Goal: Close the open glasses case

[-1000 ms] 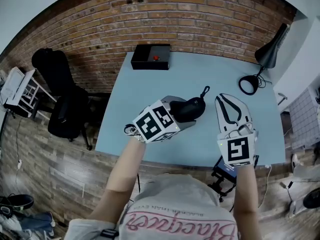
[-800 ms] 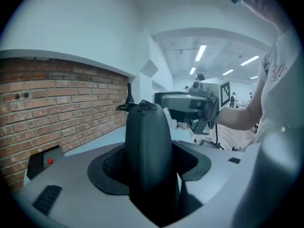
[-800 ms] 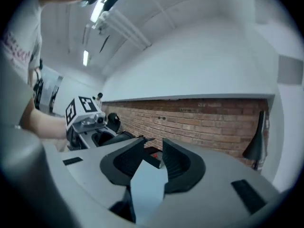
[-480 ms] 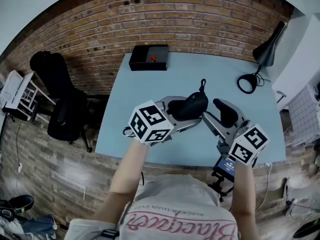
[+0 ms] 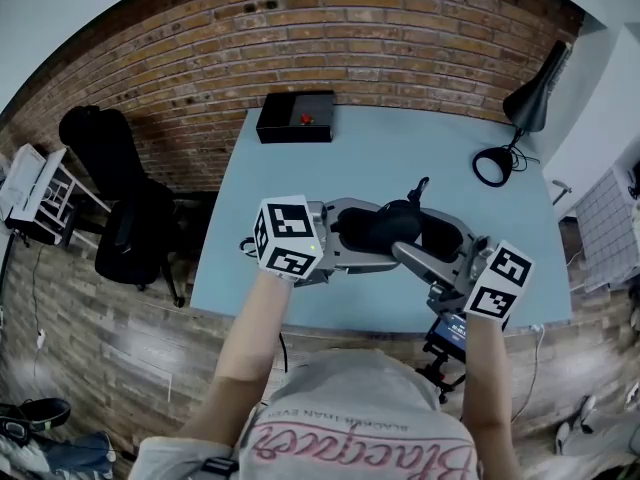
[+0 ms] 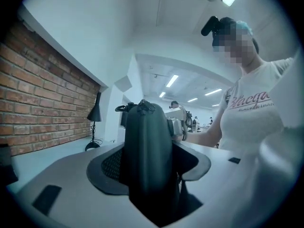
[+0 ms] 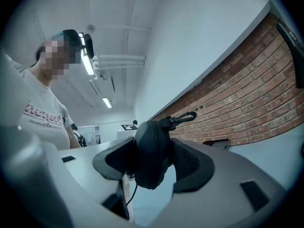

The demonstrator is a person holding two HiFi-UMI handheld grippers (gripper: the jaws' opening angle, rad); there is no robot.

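Two grippers level, facing each other.
The left gripper (image 5: 372, 231) grips the glasses case (image 5: 388, 224); the right gripper (image 5: 420, 236) is opening its fingers (image 7: 192, 163) around it.

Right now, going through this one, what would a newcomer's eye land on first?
A black glasses case held up over the pale blue table, between two grippers. The left gripper clamps it, while the right gripper is opening its jaws around it. Behind, a red brick wall runs along the table's far edge, where a black box sits.
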